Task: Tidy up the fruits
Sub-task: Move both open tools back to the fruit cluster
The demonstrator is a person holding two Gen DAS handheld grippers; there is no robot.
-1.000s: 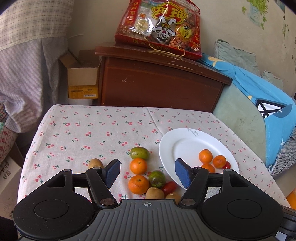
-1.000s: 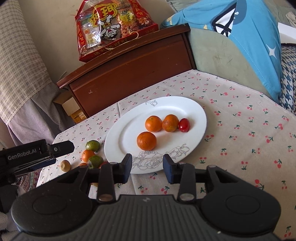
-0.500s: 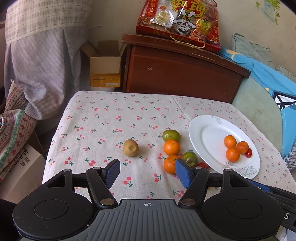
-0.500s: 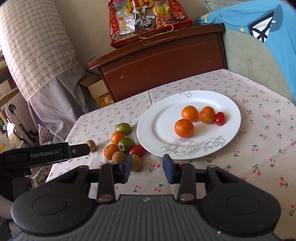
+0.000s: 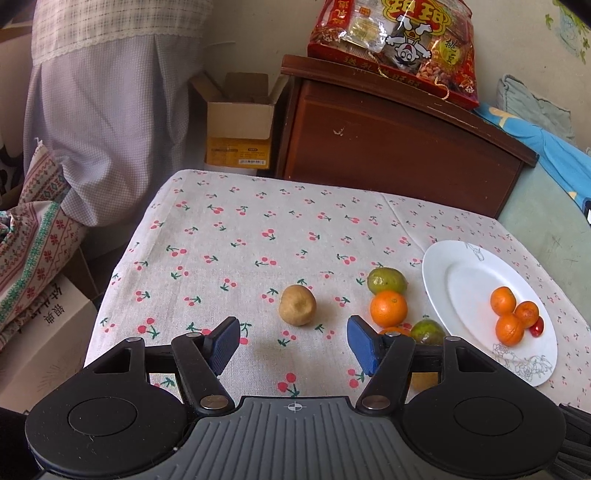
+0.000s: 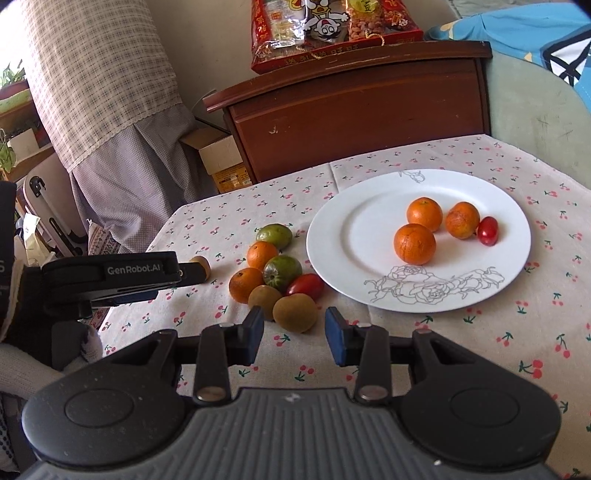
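A white plate (image 6: 332, 236) holds three oranges (image 6: 414, 243) and a cherry tomato (image 6: 487, 230). Left of it on the cherry-print cloth lies a pile of fruit: green ones (image 6: 274, 236), oranges (image 6: 262, 254), a red tomato (image 6: 304, 285) and two brown fruits (image 6: 294, 313). My right gripper (image 6: 294, 332) stands open just short of the nearest brown fruit. A lone brown fruit (image 5: 297, 304) lies apart to the left. My left gripper (image 5: 291, 339) is just short of it, jaws closing with nothing between them. The plate (image 5: 461, 280) is at its right.
A dark wooden cabinet (image 5: 399, 147) with a red snack bag (image 5: 399, 40) stands behind the table. An open cardboard box (image 5: 240, 125) sits on the floor beside it. Draped fabric (image 5: 92, 110) is at the left, blue bedding (image 6: 535, 33) at the right.
Both views have swung left. The left gripper moved from over the pile to the lone brown fruit and narrowed slightly. The right gripper moved from the plate to the pile's front.
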